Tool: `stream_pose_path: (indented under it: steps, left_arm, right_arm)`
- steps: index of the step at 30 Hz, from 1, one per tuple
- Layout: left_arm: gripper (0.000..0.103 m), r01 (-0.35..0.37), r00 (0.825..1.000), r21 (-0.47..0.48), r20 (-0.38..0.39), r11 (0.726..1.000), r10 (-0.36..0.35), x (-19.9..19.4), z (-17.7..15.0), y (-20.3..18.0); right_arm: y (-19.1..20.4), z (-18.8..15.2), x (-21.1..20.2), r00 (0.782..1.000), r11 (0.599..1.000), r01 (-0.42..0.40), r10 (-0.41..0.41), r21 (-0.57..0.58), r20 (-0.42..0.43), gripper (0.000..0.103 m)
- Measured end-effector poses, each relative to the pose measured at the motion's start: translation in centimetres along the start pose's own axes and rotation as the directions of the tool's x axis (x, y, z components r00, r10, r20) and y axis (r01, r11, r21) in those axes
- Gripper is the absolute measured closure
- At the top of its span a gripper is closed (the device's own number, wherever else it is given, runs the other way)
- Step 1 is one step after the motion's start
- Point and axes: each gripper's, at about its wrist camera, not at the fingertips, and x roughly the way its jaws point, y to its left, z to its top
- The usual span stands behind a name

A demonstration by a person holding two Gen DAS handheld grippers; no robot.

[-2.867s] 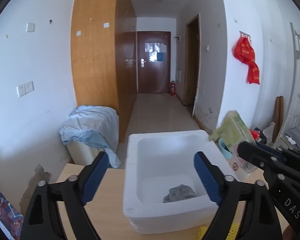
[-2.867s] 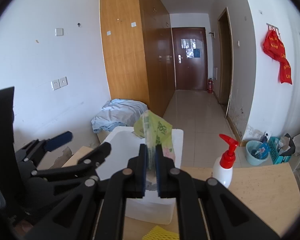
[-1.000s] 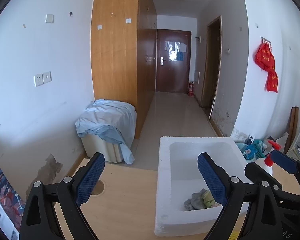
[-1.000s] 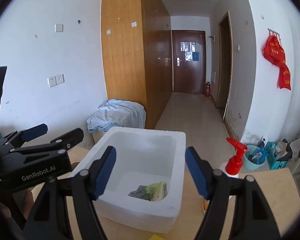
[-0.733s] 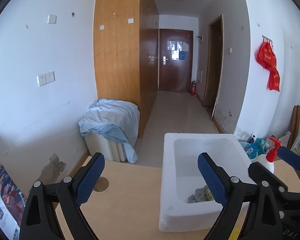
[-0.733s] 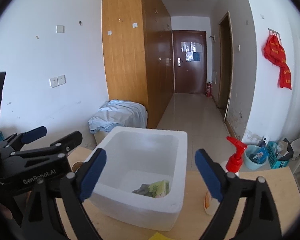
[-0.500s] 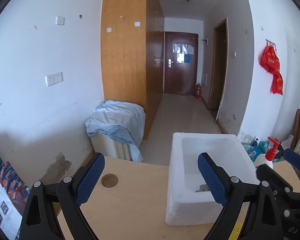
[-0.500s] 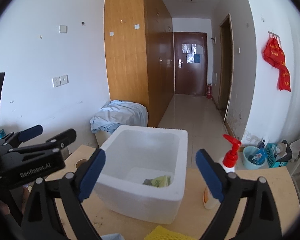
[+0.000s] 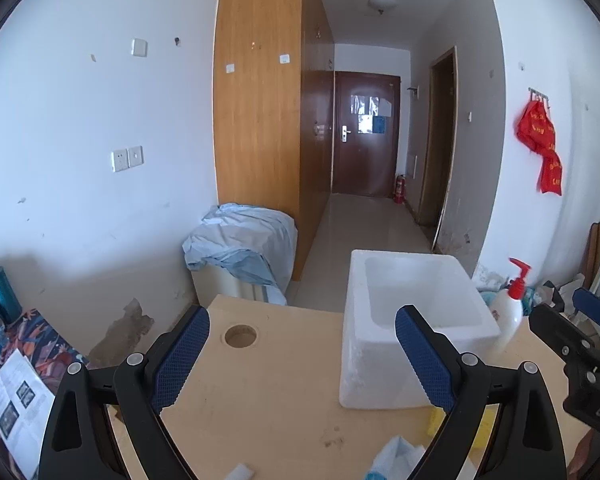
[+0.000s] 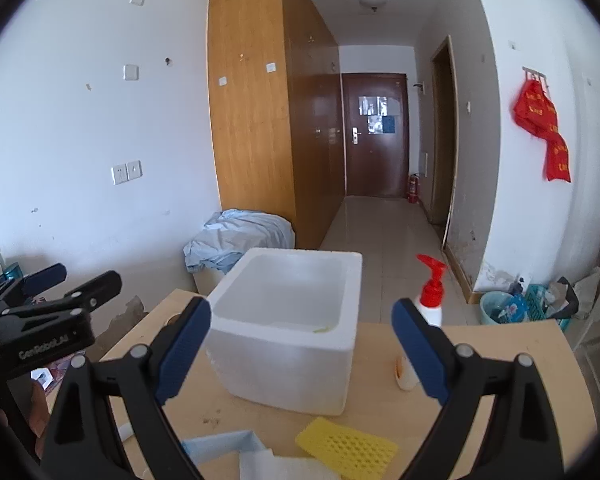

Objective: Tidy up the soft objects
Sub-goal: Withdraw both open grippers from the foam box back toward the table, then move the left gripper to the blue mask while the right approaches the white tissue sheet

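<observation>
Foam box (image 10: 288, 364): stood white and open-topped on the wooden table (image 10: 500, 360), seen between the fingers of both grippers; only a sliver of green showed over its near rim in the right wrist view, the rest of its contents hidden.
Right gripper (image 10: 300, 340): jaws had just been opening and stood spread wide, nothing between the blue pads (image 10: 182, 346); it was apart from the box, on its near side.
Left gripper (image 9: 300, 360): fingers spread wide and empty, above bare tabletop to the left of the box.
Yellow sponge (image 10: 346, 446): lay flat on the table just in front of the box, its mesh face up.
Blue cloth (image 10: 224, 446): lay at the table's near edge, left of the sponge, partly hidden by the right gripper's frame.
White sheet (image 10: 274, 466): lay at the bottom edge between cloth and sponge; what it was could not be told.
Pump bottle (image 10: 422, 320): stood upright with a red top, right of the box, partly behind the right finger.
Table hole (image 9: 240, 336): a round cut-out lay near the far left edge of the table.
</observation>
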Motion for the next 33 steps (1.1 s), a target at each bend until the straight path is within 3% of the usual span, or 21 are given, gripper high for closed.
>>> stream_pose_path:
  steps: [21,33]
  left_arm:
    - [0.008,0.074,0.997,0.024,0.034,0.997,-0.075,-11.9,-7.1,0.7]
    - [0.005,0.097,0.995,0.032,0.018,0.995,-0.097,-14.3,-10.4,1.4]
  right_arm:
    - [0.8,-4.9,-9.5,0.998,0.999,0.032,-0.033,0.033,0.054,0.005]
    - [1.2,-8.3,-11.2,1.0,0.998,0.016,-0.018,0.06,0.023,0.005]
